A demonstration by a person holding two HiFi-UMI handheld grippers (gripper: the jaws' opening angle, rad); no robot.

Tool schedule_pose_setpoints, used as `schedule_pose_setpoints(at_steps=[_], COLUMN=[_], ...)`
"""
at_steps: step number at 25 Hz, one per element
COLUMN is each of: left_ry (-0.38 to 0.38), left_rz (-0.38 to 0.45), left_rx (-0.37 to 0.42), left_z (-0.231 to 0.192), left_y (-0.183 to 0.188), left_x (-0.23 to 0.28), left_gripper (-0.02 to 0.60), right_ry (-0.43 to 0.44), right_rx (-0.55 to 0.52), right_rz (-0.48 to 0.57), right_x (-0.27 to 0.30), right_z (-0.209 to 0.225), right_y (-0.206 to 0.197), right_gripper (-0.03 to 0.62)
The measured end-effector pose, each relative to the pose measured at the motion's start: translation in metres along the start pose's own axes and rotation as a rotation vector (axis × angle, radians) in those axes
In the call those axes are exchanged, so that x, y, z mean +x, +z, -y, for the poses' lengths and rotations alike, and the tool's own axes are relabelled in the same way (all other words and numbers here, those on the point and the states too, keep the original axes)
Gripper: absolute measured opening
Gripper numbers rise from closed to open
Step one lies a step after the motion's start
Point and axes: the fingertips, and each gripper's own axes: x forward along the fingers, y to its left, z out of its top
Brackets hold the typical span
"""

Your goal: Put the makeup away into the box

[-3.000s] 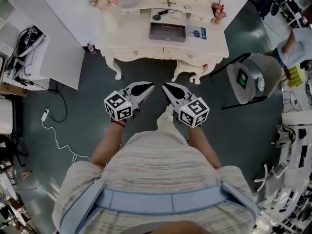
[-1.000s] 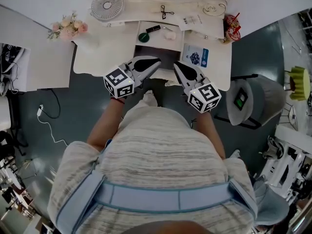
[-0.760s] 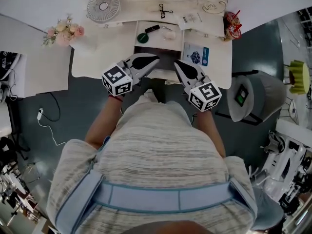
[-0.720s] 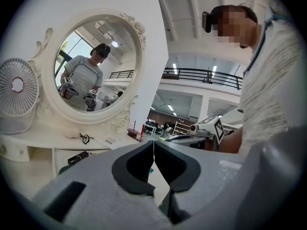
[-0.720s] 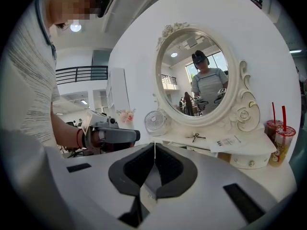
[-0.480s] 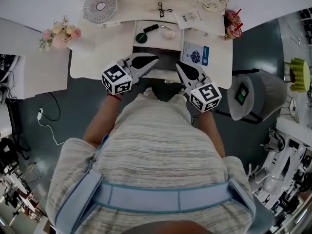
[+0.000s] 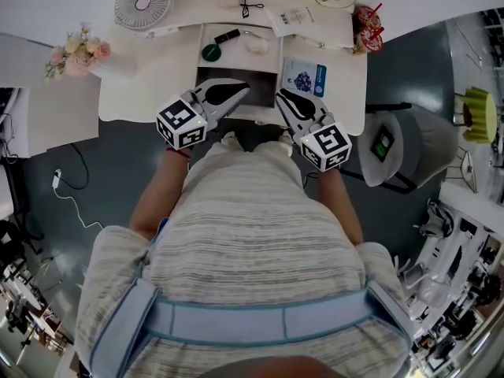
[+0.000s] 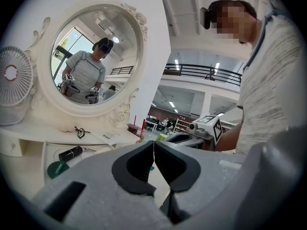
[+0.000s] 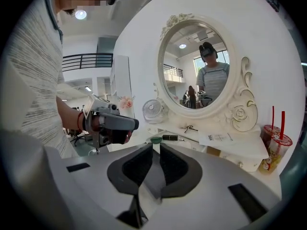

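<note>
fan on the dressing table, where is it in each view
Head view: fan at top left.
Left gripper view: fan at far left edge.
Right gripper view: fan at centre, left of mirror.
Shared landmark: green compact, in all three.

A white carved dressing table (image 7: 142, 85) stood on a dark floor (image 7: 47, 235), with an oval mirror (image 9: 201, 66) at its back. A small round fan (image 7: 142, 4) sat at its left end with pink flowers (image 7: 76, 56) near it. A red cup with straws (image 7: 367, 18) sat at the right end. A grey chair (image 7: 409, 144) stood to the table's right.
</note>
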Motion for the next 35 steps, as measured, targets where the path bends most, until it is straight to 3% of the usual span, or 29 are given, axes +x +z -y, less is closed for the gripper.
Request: schedule_pose_setpoints(at_steps=[4, 6, 12, 28, 35], left_ry=[0.013, 0.020, 0.025, 0.056, 0.060], left_rz=[-0.006, -0.007, -0.013, -0.046, -0.062], left_rx=[0.005, 0.002, 0.004, -0.005, 0.000], left_z=[0.000, -0.001, -0.002, -0.010, -0.012], left_y=[-0.001, -0.002, -0.004, -0.013, -0.014], left_x=[0.000, 0.000, 0.000, -0.014, -0.017], left_gripper=[0.015, 0.015, 0.015, 0.015, 0.015], right_ry=[-0.007, -0.019, -0.034, -0.100, -0.104], right_rx=[-0.043, -0.062, -0.138, -0.398, -0.415], right_rz=[-0.053, -0.088, -0.213, -0.508, -0.576], right_x=[-0.003, -0.003, 0.003, 0.039, 0.053], right_z=[0.012, 0.019, 0.040, 0.070, 0.076], right_y=[-0.012, -0.021, -0.055, -0.124, -0.146], right_gripper=[0.026, 0.107, 0.138, 0.143, 0.143])
